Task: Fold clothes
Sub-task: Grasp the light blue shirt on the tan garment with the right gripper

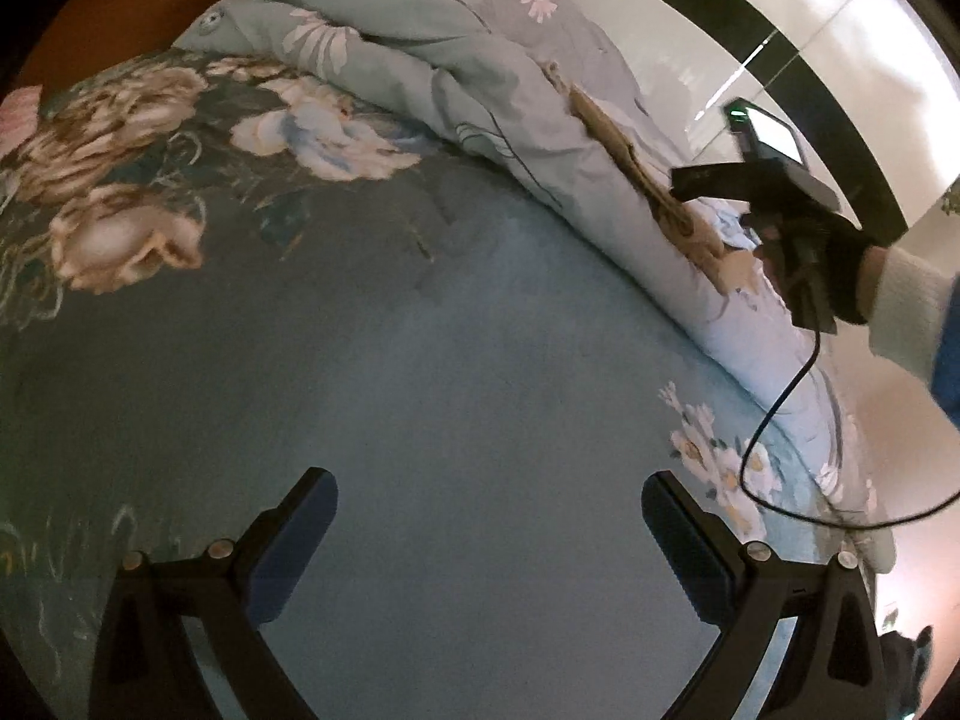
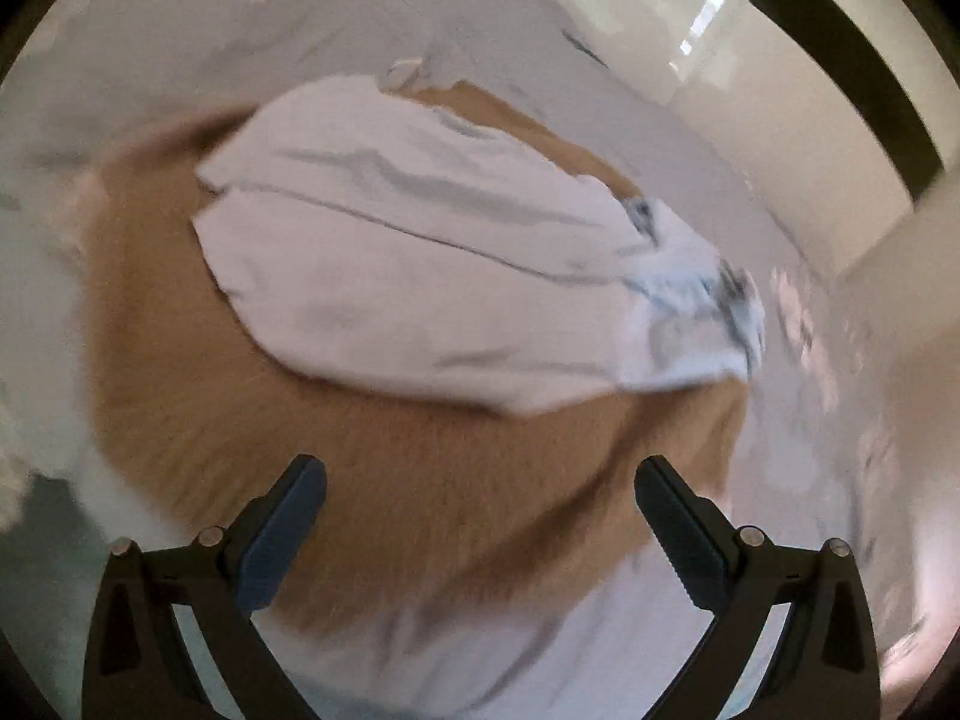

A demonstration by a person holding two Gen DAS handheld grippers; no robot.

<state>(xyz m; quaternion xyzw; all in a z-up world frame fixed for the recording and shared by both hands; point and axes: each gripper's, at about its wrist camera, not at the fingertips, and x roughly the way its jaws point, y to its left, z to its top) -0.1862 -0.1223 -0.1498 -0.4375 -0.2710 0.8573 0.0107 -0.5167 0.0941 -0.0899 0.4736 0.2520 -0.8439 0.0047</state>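
clothes sit up on the rumpled quilt (image 1: 456, 60) along the far side of the bed: a tan garment (image 2: 420, 492), fuzzy and soft-looking, with a white garment (image 2: 420, 276) lying across the top of it, smooth cotton with thin creases and a bunched, gathered end toward the right. from the left wrist view the tan piece (image 1: 636, 168) shows only as a thin strip on the quilt's ridge.

surface first: the bedsheet (image 1: 420, 372) is a flat blue-green cloth, big cream and pink roses printed at its left edge, small white flowers at the right. the quilt is a paler grey-green with daisies, puffy and folded in thick rolls. beyond the bed, a glossy white wall (image 1: 690, 18) crossed by a dark band.

left gripper (image 1: 489, 516) hangs over the bare sheet, fingers spread wide, nothing between them. right gripper (image 2: 480, 504) is right above the tan garment, fingers also spread wide and empty; that view is smeared with blur. in the left view a dark-gloved hand (image 1: 822, 264) holds the right tool over the quilt, a black cable (image 1: 774, 414) looping down from it, a pale sleeve (image 1: 906, 312) behind.
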